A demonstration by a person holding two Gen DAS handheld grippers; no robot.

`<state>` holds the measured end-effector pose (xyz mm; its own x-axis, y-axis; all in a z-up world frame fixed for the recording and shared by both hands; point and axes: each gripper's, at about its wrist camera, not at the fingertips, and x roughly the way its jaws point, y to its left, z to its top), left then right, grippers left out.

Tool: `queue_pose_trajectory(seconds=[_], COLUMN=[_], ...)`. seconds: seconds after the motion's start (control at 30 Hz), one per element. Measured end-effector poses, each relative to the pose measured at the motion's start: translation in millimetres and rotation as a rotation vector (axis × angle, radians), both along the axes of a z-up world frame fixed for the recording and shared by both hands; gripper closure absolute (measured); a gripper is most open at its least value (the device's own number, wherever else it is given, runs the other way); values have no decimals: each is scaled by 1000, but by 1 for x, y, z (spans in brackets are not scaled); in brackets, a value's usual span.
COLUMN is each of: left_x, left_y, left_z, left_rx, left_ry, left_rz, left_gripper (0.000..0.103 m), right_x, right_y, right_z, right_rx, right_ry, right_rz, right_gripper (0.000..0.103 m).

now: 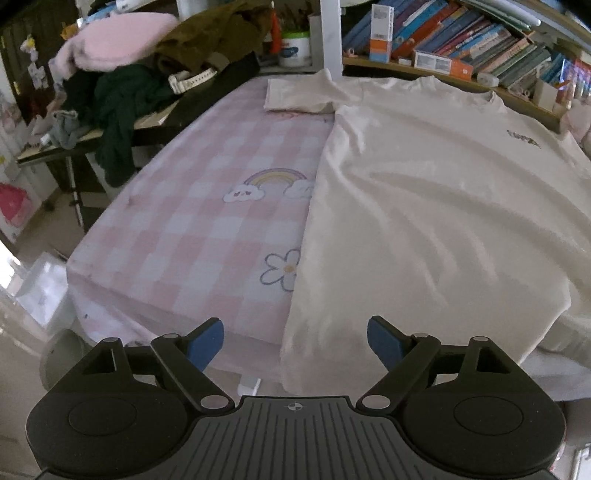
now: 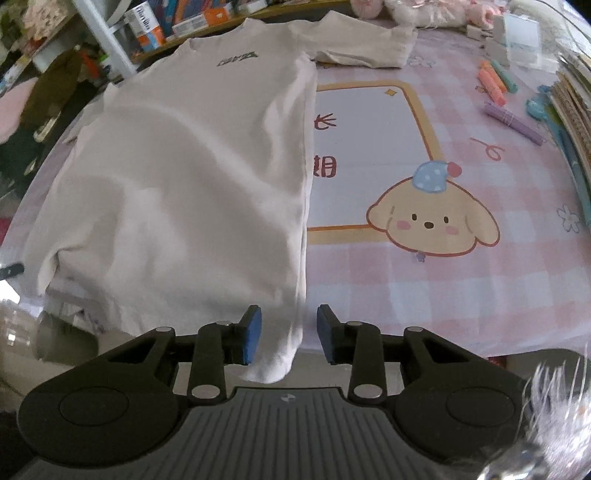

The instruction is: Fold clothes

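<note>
A white T-shirt [image 1: 424,203] [image 2: 184,184] lies flat, front up, on a table under a pink checked cloth [image 1: 207,229] [image 2: 443,295], its sleeves spread at the far end. My left gripper [image 1: 295,345] hovers open and wide over the near edge; the shirt's lower left hem corner lies below and between its blue pads [image 1: 207,341]. In the right wrist view, my right gripper [image 2: 288,334] stands partly open at the lower right hem corner. That corner hangs over the table's edge between the pads [image 2: 253,332], and the right-hand pad stands apart from the cloth.
A heap of clothes [image 1: 122,92] covers a side table at the far left. Behind the shirt stand a bookshelf [image 1: 461,40] and a white post [image 1: 330,33]. Highlighter pens [image 2: 495,85], a white box [image 2: 517,40] and stacked notebooks [image 2: 576,122] lie at the table's right side.
</note>
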<state>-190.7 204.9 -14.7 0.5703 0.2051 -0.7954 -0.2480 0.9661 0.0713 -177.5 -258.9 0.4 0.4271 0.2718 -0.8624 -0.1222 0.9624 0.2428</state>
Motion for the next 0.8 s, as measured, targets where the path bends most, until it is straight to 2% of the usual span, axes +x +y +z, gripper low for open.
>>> queue_pose_trajectory(seconds=[0.03,0.07,0.1,0.17,0.2,0.23,0.3,0.33,0.4,0.47,0.5,0.57,0.6,0.67,0.7,0.73,0.8], left_x=[0,0,-1,-3,-3,-3,-2,-1,1,7,10,16,17,18,20,22,27], left_y=[2,4,5,6,10,15,29,37,52,55,55,53,50,44,43,42,37], left_z=[-2,-4,-4,-3,0,4,15,21,34,36,36,34,33,31,30,28,23], left_rx=[-17,-40,-65,-99,-120,-146,-195,-194,-180,-167,-160,-122,-83,-30,-50,-74,-97], left_ry=[8,7,0,-11,-6,-1,-3,-10,-23,-8,1,22,24,17,14,15,17], left_rz=[-14,-28,-39,-46,-57,-71,-83,-76,-61,-96,-117,-161,-183,-222,-239,-258,-294], left_gripper=[34,38,49,60,81,101,101,101,103,103,103,96,95,92,81,65,48], right_x=[0,-1,-2,-4,-3,-1,-1,-1,-1,1,4,5,5,2,0,-2,-5], right_y=[3,7,12,20,19,17,3,-6,-23,-28,-25,-13,-8,3,6,8,12], right_z=[0,0,0,0,0,0,12,20,34,36,33,22,17,9,8,7,4], right_rx=[-11,-36,-62,-100,-79,-57,-1,17,4,-20,-40,-67,-80,-138,-146,-154,-157], right_ry=[-2,-8,-15,-21,1,24,27,16,-21,-20,1,38,53,60,50,39,27], right_rz=[-10,-2,6,36,32,27,-25,-56,-115,-133,-117,-92,-87,-80,-86,-91,-110], right_gripper=[71,75,78,95,100,100,100,100,101,101,101,99,96,69,66,67,68])
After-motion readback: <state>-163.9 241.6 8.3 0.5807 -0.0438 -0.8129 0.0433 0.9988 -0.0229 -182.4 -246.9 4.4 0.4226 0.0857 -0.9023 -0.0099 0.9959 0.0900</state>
